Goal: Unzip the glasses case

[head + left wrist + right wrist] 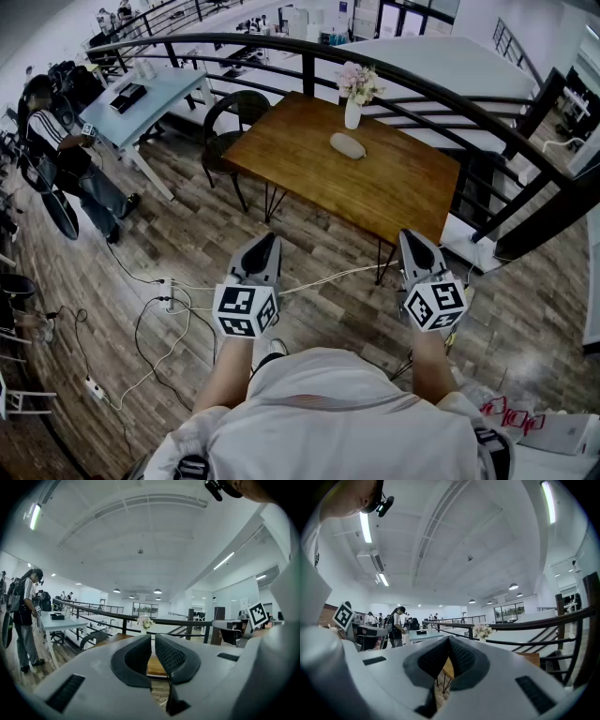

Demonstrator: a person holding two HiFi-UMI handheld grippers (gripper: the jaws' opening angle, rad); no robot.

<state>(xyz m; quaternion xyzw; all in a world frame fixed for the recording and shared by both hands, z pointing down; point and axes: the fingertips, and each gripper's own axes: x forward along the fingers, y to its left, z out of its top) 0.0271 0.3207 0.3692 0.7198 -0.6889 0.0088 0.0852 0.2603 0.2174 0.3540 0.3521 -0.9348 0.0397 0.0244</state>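
Note:
The glasses case [348, 145], a pale oval pouch, lies on the wooden table [394, 187] near a white vase of flowers [353, 111]. Both grippers hang over the floor, well short of the table's near edge, and point toward it. My left gripper [265, 246] is shut with nothing between its pads. My right gripper [412, 241] is shut and empty too. In the left gripper view the jaws [153, 641] almost meet, with the flowers [145, 621] beyond them. In the right gripper view the jaws [449, 641] touch. The case shows in neither gripper view.
A dark chair [234, 112] stands at the table's left end. A black curved railing [309, 47] runs behind the table. Cables and a power strip [169, 295] lie on the wood floor at left. A person [66, 150] stands by a light blue desk [155, 94].

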